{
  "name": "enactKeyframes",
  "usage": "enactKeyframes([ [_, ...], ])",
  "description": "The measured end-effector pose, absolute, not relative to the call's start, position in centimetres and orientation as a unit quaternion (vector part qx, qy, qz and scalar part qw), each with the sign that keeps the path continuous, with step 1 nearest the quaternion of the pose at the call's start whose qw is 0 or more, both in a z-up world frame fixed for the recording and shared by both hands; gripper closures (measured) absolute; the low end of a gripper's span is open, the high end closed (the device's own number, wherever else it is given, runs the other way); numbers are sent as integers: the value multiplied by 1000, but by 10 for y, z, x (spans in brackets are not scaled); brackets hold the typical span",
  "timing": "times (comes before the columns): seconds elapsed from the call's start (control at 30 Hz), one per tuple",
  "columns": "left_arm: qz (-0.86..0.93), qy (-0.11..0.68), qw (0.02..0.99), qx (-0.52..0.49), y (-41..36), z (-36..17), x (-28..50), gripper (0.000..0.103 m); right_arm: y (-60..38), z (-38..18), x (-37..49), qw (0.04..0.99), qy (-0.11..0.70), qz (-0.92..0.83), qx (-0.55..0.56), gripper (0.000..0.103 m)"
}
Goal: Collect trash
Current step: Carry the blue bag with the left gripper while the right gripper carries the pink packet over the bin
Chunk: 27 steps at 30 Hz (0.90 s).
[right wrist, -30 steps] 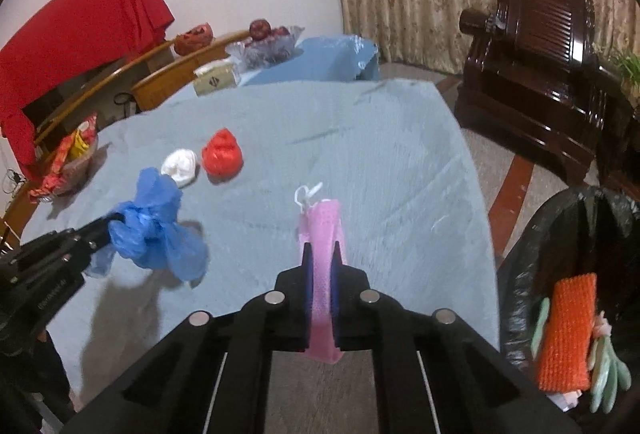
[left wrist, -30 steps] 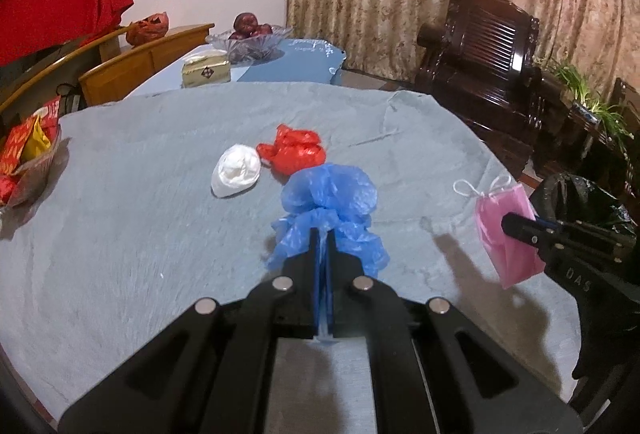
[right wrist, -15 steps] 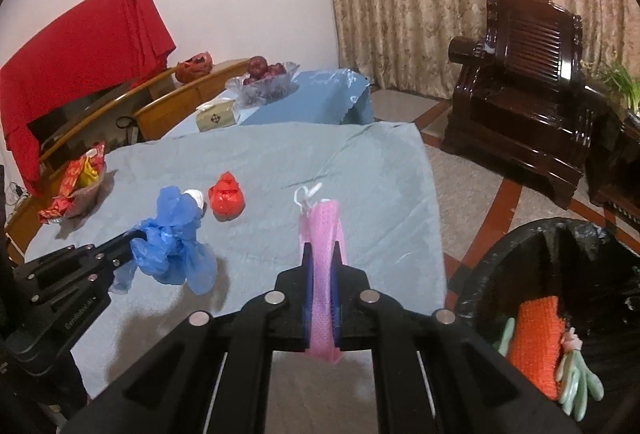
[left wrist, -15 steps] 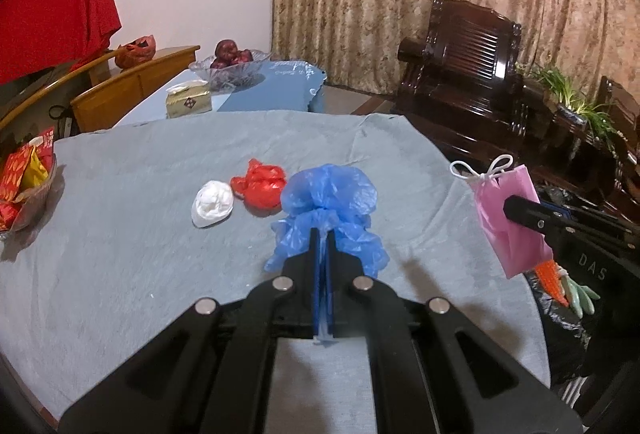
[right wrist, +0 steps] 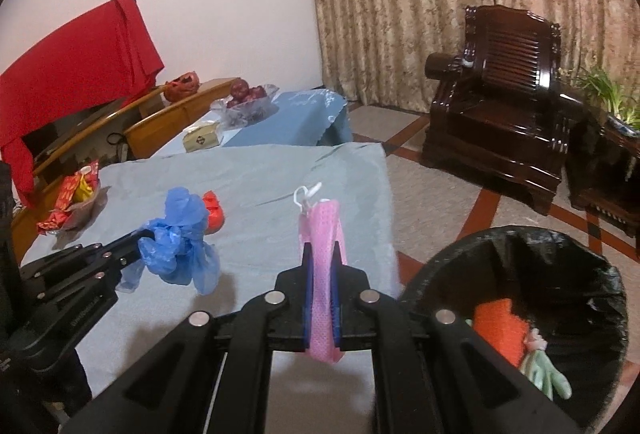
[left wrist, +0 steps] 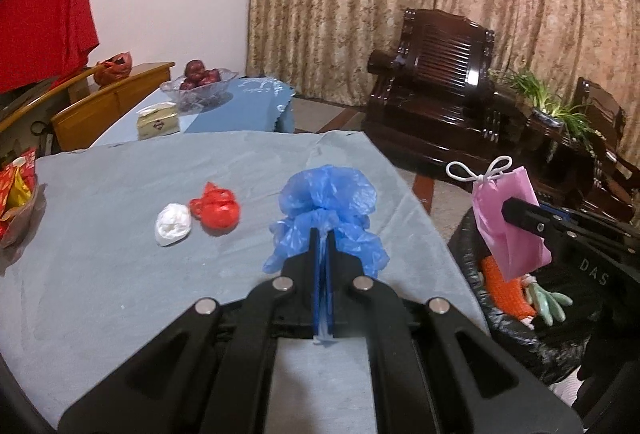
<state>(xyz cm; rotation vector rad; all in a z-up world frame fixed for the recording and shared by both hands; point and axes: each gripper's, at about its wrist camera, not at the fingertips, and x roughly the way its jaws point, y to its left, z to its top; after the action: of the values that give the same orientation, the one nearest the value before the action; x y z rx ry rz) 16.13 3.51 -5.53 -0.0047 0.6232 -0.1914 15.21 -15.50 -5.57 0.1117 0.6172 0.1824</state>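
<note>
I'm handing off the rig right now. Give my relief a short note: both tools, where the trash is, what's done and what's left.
Left tool: shut on the blue plastic bag, held above the table.
Right tool: shut on the pink face mask, near the black-lined bin.
Done: orange item and green glove in the bin.
Left: bin both held pieces, then collect the white wad and red bag on the table.

The right gripper (right wrist: 322, 254) jaws pinch a pink mask (right wrist: 322, 230) beside the black-lined bin (right wrist: 600, 266).
</note>
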Motion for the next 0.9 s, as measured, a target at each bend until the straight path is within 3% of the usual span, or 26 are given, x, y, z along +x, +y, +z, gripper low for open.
enactKeyframes([
  [0.9,-240,290,926,31,-116,-52,158,102,-305,-51,105,952,292,-44,80,96],
])
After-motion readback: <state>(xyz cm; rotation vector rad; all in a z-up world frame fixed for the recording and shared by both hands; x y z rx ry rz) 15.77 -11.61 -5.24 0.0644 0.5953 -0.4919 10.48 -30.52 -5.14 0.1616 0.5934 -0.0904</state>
